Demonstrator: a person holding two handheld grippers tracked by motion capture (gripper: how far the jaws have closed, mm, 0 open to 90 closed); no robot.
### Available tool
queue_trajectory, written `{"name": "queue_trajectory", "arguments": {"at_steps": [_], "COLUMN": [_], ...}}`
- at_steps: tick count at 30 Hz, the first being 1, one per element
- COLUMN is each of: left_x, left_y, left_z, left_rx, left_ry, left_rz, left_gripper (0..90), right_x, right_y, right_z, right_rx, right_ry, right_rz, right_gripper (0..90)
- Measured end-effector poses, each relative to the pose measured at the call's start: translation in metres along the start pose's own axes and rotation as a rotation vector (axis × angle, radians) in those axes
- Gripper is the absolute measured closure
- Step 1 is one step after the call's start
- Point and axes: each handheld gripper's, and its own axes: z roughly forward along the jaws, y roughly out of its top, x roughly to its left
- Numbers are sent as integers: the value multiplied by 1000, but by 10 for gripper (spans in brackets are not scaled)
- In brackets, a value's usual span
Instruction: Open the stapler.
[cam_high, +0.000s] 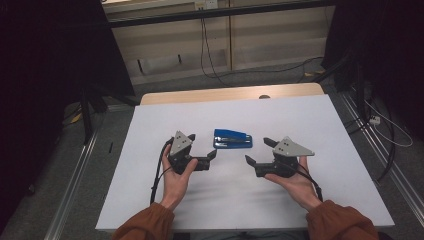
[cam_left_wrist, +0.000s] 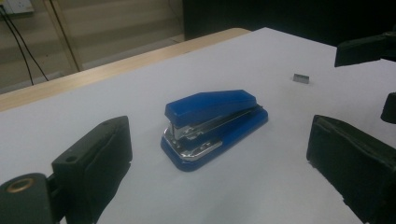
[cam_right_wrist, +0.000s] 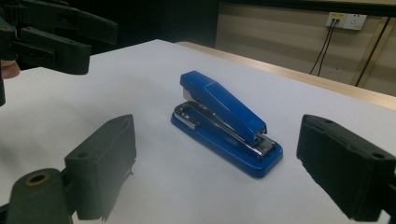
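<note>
A blue stapler (cam_high: 233, 139) lies flat on a white table (cam_high: 310, 120), between and just beyond two hand-held grippers, touching neither. At left, the left gripper (cam_high: 204, 149) has its black jaws spread wide and holds nothing; seen along those jaws, the stapler (cam_left_wrist: 214, 126) sits in the gap ahead, well clear of both pads. At right, the right gripper (cam_high: 259, 151) is likewise wide open and empty, the stapler (cam_right_wrist: 226, 122) framed between its jaws. A small strip of staples (cam_left_wrist: 301, 78) rests on the tabletop beyond. A wooden edge (cam_high: 225, 94) borders the table's far side; cables (cam_high: 207, 50) hang against a pale wall behind. Both forearms, in rust-coloured sleeves (cam_high: 145, 224), enter from below, the hands turned inward.
</note>
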Motion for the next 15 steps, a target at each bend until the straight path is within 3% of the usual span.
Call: {"name": "queue_trajectory", "arguments": {"at_steps": [6,15], "left_x": [3,6], "left_y": [4,7], "left_z": [6,19], "left_rx": [-17,-5], "left_ry": [-1,1], "left_rz": [3,7], "left_gripper": [61,60], "right_x": [1,3], "right_y": [4,8], "right_z": [10,21], "right_rx": [-1,-28], "right_ry": [15,24], "right_rz": [2,2], "right_gripper": [150,215]}}
